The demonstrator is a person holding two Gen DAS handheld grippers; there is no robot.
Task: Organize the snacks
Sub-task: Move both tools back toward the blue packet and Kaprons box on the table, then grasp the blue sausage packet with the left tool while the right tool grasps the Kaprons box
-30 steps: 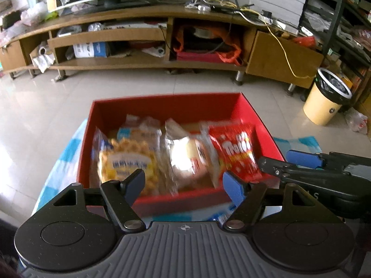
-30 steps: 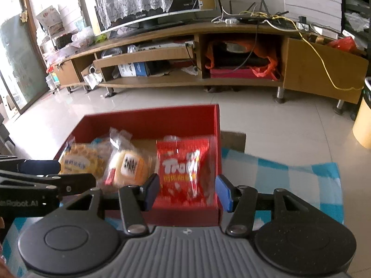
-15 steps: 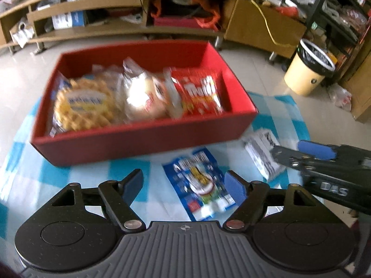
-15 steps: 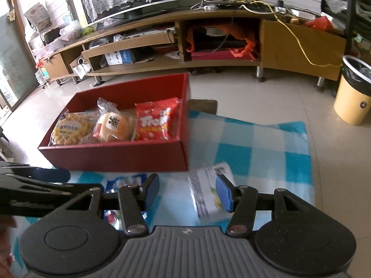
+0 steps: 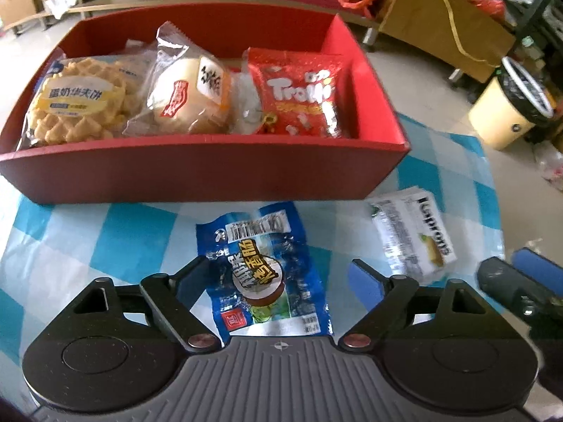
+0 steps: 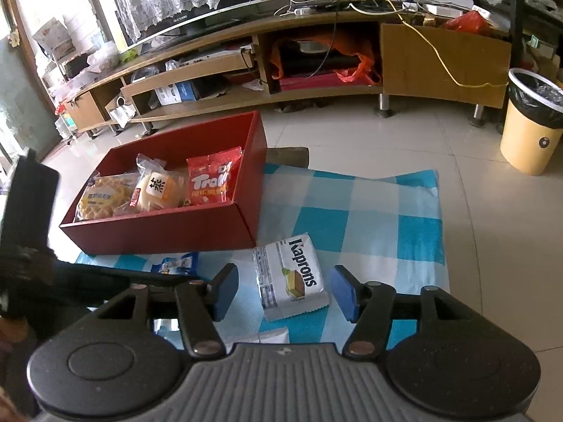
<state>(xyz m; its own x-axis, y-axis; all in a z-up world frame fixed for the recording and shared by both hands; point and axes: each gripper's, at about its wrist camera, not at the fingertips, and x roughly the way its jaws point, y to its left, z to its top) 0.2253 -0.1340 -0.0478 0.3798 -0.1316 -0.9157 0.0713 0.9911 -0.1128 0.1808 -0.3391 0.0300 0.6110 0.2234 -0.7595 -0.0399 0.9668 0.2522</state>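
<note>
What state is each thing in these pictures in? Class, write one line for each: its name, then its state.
Red box: open, no lid, three snacks inside.
Waffle pack: sealed, in box.
Bun pack: sealed, in box.
Trolli bag: sealed, in box.
Blue packet: sealed, flat on checked cloth.
Kaprons pack: sealed, flat on cloth.
Left hand-held gripper: open, just widened, straddling blue packet.
Right hand-held gripper: open, just widened, straddling Kaprons pack.

blue snack packet (image 6: 176, 263): left gripper is hiding its lower part | right gripper (image 5: 520, 277): frame edge is cutting it off | waffle pack (image 5: 75, 100): box wall (image 5: 197, 172) is covering its bottom
</note>
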